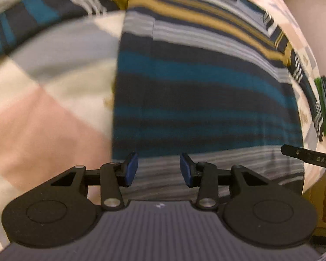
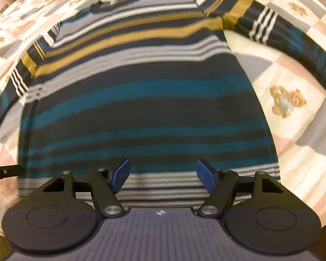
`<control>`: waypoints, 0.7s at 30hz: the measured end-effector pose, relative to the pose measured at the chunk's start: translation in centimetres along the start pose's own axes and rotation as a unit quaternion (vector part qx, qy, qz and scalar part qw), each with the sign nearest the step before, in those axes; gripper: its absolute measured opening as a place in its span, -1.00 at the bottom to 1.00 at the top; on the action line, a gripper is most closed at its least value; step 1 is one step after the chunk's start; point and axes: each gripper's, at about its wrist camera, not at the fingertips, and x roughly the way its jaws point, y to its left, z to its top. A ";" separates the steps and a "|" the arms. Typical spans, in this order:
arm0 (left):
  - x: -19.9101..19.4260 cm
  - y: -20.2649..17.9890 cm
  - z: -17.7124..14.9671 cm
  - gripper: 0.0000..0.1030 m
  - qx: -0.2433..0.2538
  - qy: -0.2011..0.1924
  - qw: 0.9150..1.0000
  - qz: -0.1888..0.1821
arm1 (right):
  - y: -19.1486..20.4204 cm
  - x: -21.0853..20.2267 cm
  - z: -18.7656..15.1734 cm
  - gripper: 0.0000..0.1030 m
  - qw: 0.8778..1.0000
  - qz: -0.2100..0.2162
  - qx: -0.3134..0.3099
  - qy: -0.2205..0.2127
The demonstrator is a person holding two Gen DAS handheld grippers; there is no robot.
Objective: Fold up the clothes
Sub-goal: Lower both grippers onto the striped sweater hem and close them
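Both my grippers hang over the near hem, the left gripper [image 1: 158, 169] with fingers partly spread, the right gripper [image 2: 163, 177] wider, neither pinching anything. The striped sweater [image 2: 141, 100] lies flat on the checked bedspread [image 2: 293, 100]; soft, light, floppy knit, I'd pinch its hem corners, sleeves [image 2: 282, 32] beyond.
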 end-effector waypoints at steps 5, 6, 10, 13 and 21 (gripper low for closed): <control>-1.7 3.3 -1.3 -0.32 -0.085 -0.021 0.996 0.004 | -1.2 0.7 -1.6 0.36 0.999 -0.010 0.009 0.039; -2.7 4.4 -0.9 -0.24 -0.107 -0.045 0.993 0.019 | -1.2 0.6 -1.4 0.36 0.999 -0.007 0.009 0.034; -6.5 9.6 0.7 -0.12 -0.212 -0.145 0.964 0.071 | -0.2 0.1 0.6 0.41 1.000 0.013 -0.002 0.013; -8.6 15.3 1.4 -0.12 -0.342 -0.221 0.911 0.065 | 1.2 0.6 1.7 0.45 0.999 0.028 -0.018 0.006; -7.8 25.3 -2.3 -0.24 -0.539 -0.311 0.781 0.062 | 4.0 3.0 2.4 0.52 0.997 0.040 -0.061 0.041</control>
